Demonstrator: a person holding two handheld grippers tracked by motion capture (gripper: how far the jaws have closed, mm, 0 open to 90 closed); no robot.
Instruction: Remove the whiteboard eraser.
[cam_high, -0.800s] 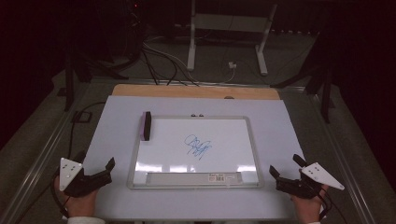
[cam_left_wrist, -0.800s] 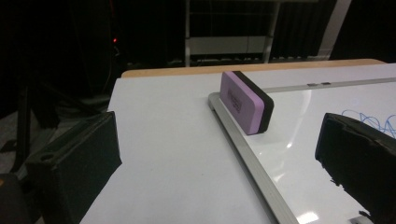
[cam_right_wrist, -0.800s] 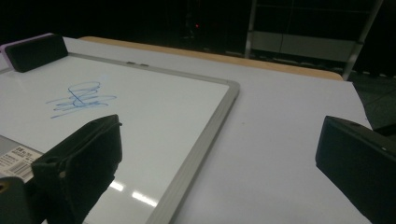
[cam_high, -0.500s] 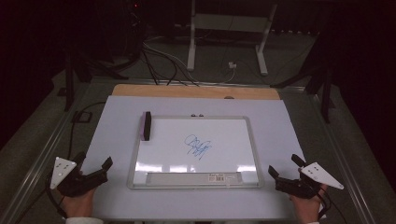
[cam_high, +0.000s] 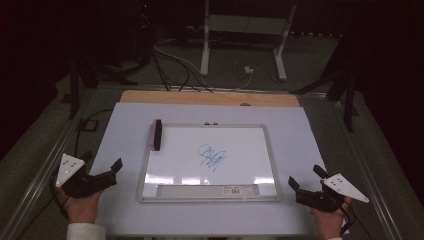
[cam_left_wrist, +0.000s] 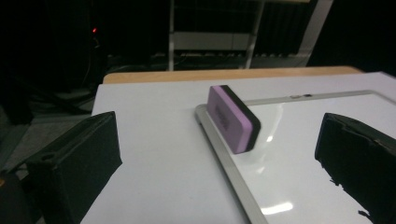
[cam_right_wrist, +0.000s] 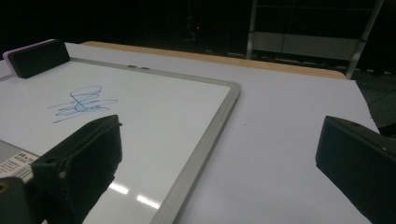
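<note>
A whiteboard (cam_high: 270, 160) with a grey frame lies flat on the white table sheet, a blue scribble (cam_high: 212, 156) near its middle. A purple and black eraser (cam_high: 157, 135) stands on its edge at the board's far left corner. My left gripper (cam_high: 102, 162) hovers left of the board's near corner, open, with nothing between its fingers (cam_left_wrist: 88, 154). In the left gripper view the eraser (cam_left_wrist: 233, 119) sits ahead, on the frame (cam_left_wrist: 229, 163). My right gripper (cam_high: 306, 176) is open and empty beside the board's near right corner. The right gripper view shows the scribble (cam_right_wrist: 81, 105) and the eraser (cam_right_wrist: 37, 57) farther off.
The white sheet (cam_high: 125, 125) covers a wooden tabletop (cam_high: 200, 97) whose far edge shows. A label strip (cam_high: 240, 190) runs along the board's near edge. Cables and a white stand (cam_high: 205, 45) are on the dark floor beyond the table.
My left gripper has shifted a little to the left and forward along the table. The right gripper has hardly moved. The board and eraser are where they were.
</note>
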